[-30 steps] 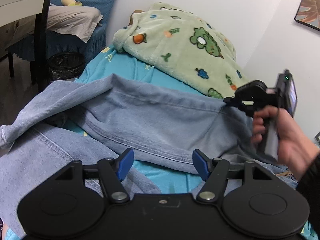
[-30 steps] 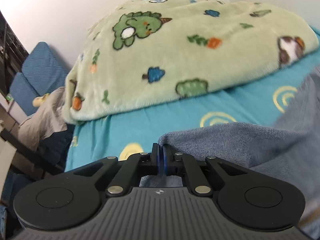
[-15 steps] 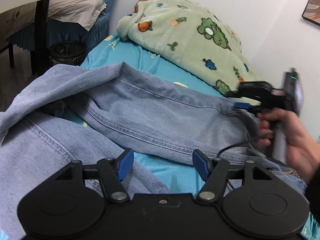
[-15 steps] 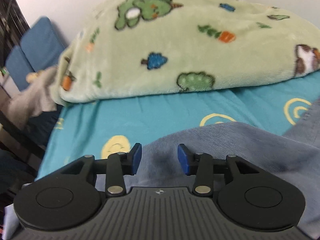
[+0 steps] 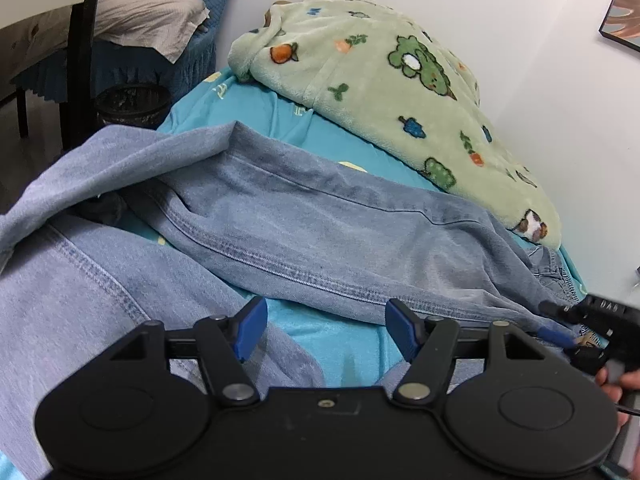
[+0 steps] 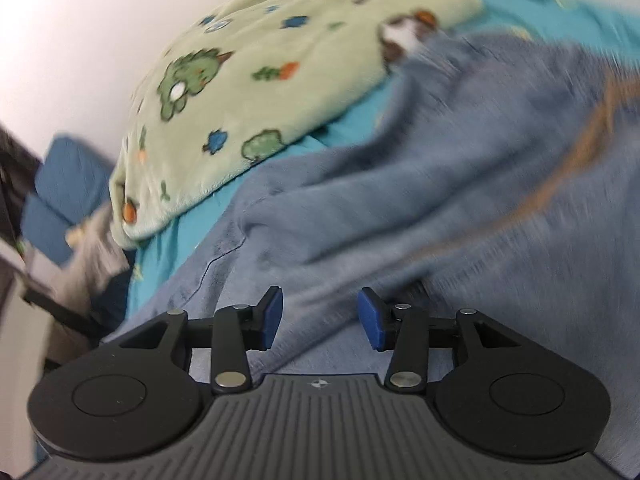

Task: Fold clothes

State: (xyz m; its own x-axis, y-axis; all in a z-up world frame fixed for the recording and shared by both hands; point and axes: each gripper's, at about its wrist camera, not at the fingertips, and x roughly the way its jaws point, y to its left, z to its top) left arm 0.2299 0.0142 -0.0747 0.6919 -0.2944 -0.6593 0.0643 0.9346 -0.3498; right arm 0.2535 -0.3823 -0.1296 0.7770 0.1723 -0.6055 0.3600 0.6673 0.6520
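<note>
While opening — right gripper (image 6: 320,316) (jaws empty) above jeans (image 6: 440,200).

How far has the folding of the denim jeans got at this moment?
Done: one leg of the jeans lies crosswise on the blue bedsheet. In hand: nothing; the left gripper is open, and the right gripper is opening over denim without pinching it. Left: the jeans remain rumpled, with no neat fold visible.

Soft, even indoor light with no glare and only faint shadows in the jeans (image 5: 312,236) folds leaves the left wrist view sharp, while the right wrist view is smeared, probably by motion, blurring the blanket (image 6: 256,92), with fisheye bending toward the edges.
</note>
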